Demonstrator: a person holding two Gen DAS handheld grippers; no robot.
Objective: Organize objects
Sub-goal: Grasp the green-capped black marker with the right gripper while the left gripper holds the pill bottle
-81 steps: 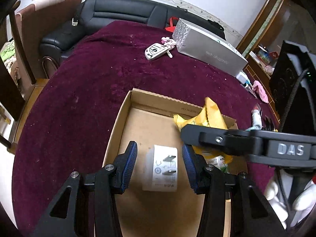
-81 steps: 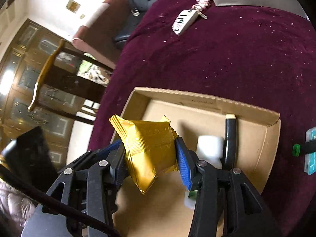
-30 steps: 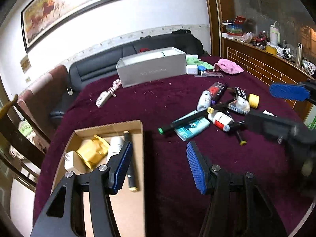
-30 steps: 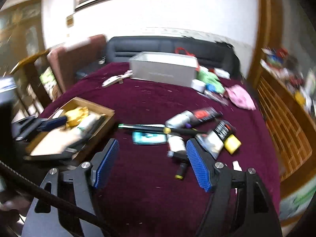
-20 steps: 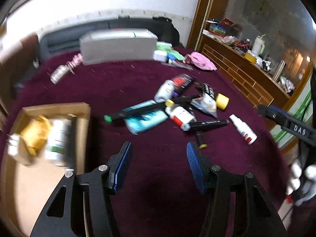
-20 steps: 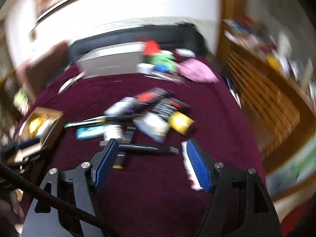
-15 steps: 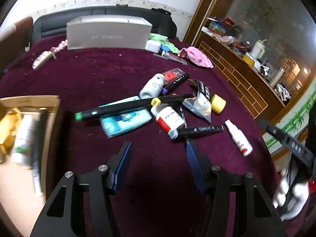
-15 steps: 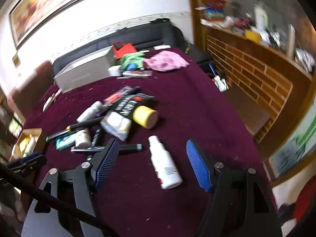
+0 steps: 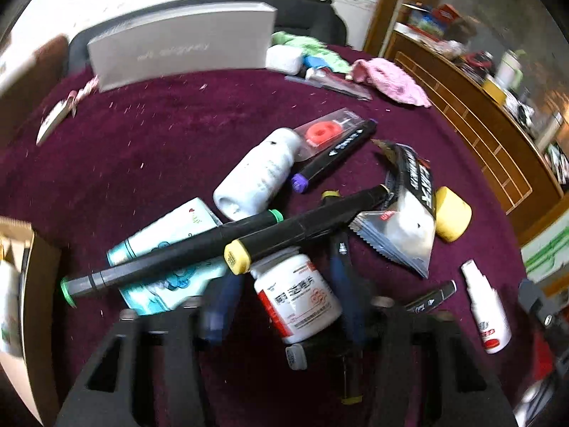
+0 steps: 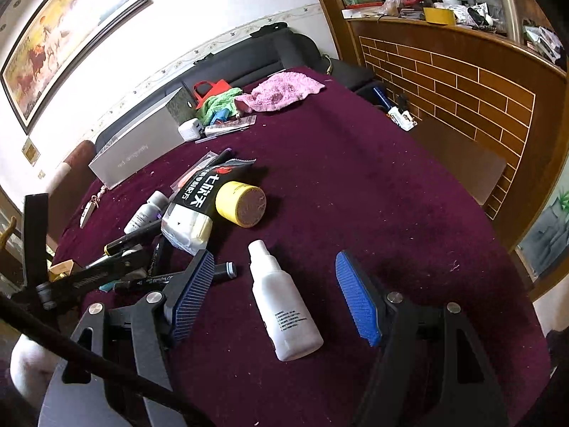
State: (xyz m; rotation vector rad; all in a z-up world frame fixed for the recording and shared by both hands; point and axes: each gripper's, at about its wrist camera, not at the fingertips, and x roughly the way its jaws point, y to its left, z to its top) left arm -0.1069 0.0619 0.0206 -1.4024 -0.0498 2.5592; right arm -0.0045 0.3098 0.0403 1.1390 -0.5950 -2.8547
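Flat between right gripper [image 10: 275,299] pads, spray bottle [image 10: 282,306] — nozzle away, lengthwise.

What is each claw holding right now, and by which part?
Nothing. The left claw is open around the red-labelled pill bottle; the right claw is open around the white spray bottle. Neither is clamped.

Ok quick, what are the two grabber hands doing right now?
Left gripper: open, fingers either side of the white medicine bottle, not squeezing it.
Right gripper: open, empty, straddling the white spray bottle.
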